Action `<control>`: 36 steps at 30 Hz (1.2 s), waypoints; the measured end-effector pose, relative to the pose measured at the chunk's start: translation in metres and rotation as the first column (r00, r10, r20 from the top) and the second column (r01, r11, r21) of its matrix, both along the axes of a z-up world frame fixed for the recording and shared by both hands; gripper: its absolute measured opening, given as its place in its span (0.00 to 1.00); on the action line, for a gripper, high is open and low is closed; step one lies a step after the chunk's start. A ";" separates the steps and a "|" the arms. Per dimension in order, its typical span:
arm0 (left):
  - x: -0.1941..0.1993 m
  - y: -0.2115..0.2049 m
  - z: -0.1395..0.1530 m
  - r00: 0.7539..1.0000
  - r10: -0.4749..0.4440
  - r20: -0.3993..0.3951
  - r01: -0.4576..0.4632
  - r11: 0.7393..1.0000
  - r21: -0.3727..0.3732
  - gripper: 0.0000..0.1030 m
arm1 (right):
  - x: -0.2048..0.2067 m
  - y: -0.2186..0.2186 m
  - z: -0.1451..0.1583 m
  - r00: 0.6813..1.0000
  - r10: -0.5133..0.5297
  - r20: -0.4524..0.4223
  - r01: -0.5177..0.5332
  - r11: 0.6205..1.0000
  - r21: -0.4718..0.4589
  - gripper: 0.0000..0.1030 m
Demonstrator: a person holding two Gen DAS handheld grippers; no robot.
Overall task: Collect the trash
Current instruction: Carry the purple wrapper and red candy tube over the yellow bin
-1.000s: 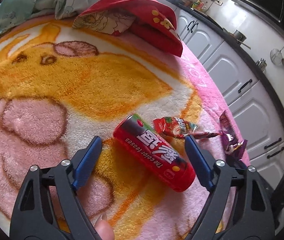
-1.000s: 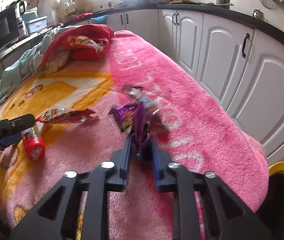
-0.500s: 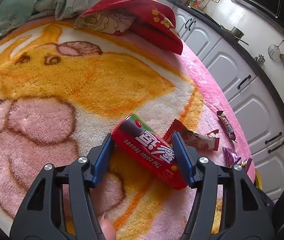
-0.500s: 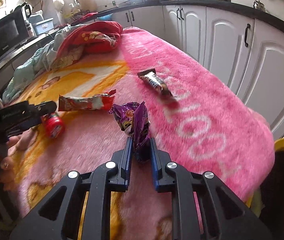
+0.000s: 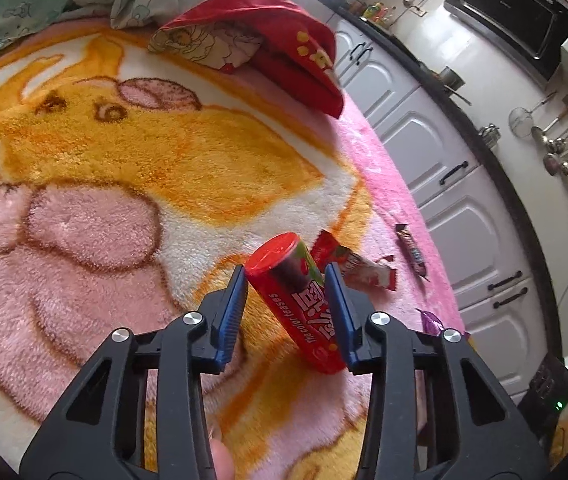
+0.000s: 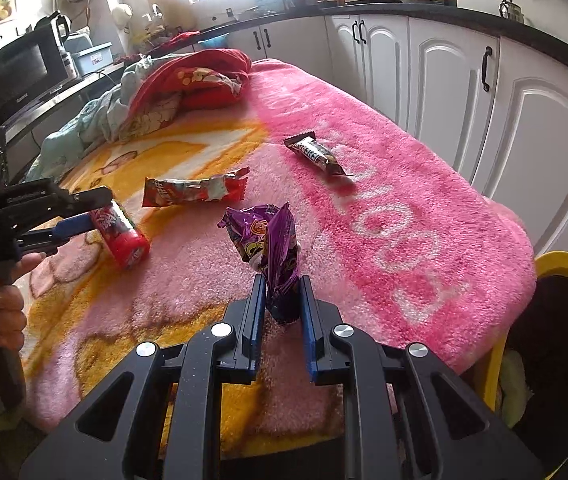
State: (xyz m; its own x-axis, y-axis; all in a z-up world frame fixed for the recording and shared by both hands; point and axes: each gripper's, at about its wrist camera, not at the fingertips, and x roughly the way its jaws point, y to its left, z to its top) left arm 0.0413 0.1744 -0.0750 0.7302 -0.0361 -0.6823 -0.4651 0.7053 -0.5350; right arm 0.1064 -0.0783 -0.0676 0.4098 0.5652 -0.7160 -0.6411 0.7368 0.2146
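Over the pink-and-orange plush blanket (image 5: pixel 211 168), a red cylindrical candy tube (image 5: pixel 296 304) is being closed on by the left gripper (image 5: pixel 286 304), while a crumpled purple foil wrapper (image 6: pixel 271 248) is being held pinched by the right gripper (image 6: pixel 281 304), probably awaiting the yellow-rimmed bin (image 6: pixel 564 268).

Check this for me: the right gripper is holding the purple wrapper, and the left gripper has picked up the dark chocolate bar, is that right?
Not quite. The left gripper is closing on the red candy tube, tilted up between its jaws, as the left wrist view shows. The dark chocolate bar lies untouched on the pink blanket. The right gripper does hold the purple wrapper.
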 end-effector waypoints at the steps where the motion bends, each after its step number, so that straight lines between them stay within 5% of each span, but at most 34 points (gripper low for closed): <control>1: -0.002 -0.001 0.001 1.000 -0.006 0.009 0.006 1.000 -0.007 0.29 | 0.000 -0.001 0.001 1.000 -0.003 0.002 0.003 1.000 0.004 0.16; 8: -0.004 -0.015 0.008 0.997 -0.058 0.042 0.058 0.998 -0.003 0.26 | -0.001 -0.017 0.012 0.999 -0.029 0.019 0.029 0.999 0.022 0.16; 17: 0.003 -0.053 0.023 0.986 -0.149 0.071 0.141 0.985 0.099 0.23 | -0.001 -0.046 0.019 0.997 -0.074 0.024 0.073 0.997 0.037 0.16; 36: 0.034 -0.138 0.050 0.930 -0.351 0.111 0.308 0.908 0.285 0.22 | 0.008 -0.116 0.041 0.976 -0.210 0.063 0.203 0.974 0.096 0.16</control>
State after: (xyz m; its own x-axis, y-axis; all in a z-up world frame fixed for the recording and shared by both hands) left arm 0.0754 0.0365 -0.0252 0.8047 -0.1316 -0.5789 -0.1077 0.9266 -0.3603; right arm 0.1147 -0.1945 -0.0262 0.5734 0.5225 -0.6311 -0.4932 0.8352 0.2434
